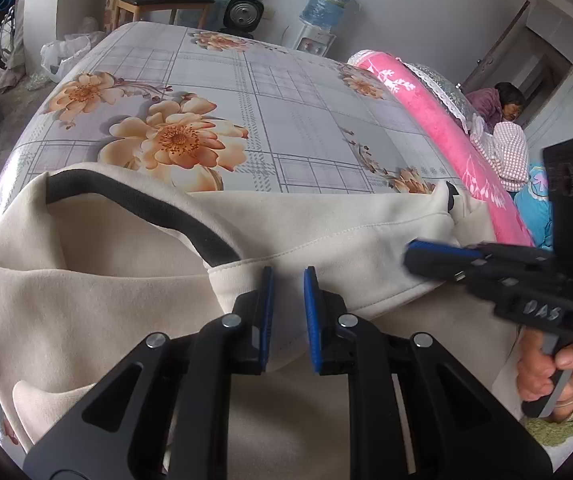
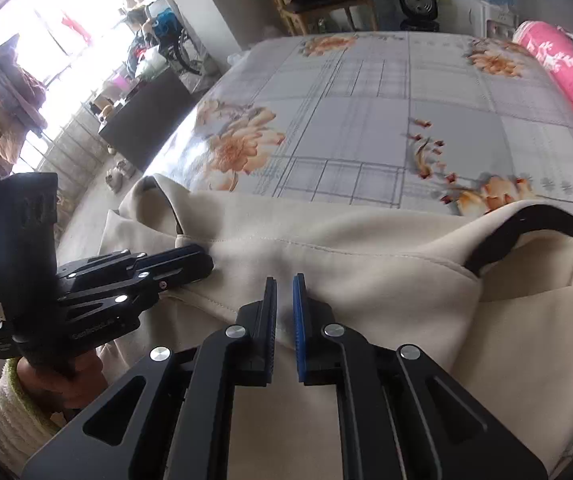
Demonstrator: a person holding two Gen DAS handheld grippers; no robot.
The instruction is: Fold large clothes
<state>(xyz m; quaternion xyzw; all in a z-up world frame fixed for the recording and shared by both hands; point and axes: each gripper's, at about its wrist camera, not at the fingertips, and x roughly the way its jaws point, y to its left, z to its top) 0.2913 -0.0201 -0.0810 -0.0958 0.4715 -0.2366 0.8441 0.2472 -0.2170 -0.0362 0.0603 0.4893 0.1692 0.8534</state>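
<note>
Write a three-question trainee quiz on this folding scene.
1. True or false: the garment lies on a bare wooden table.
2. The trim at its neck is: A red, B black, C green.
3. What do the left tongs and the right tongs both grip?

Key: 1 false, it lies on a flowered sheet; 2 B; 3 the garment.
</note>
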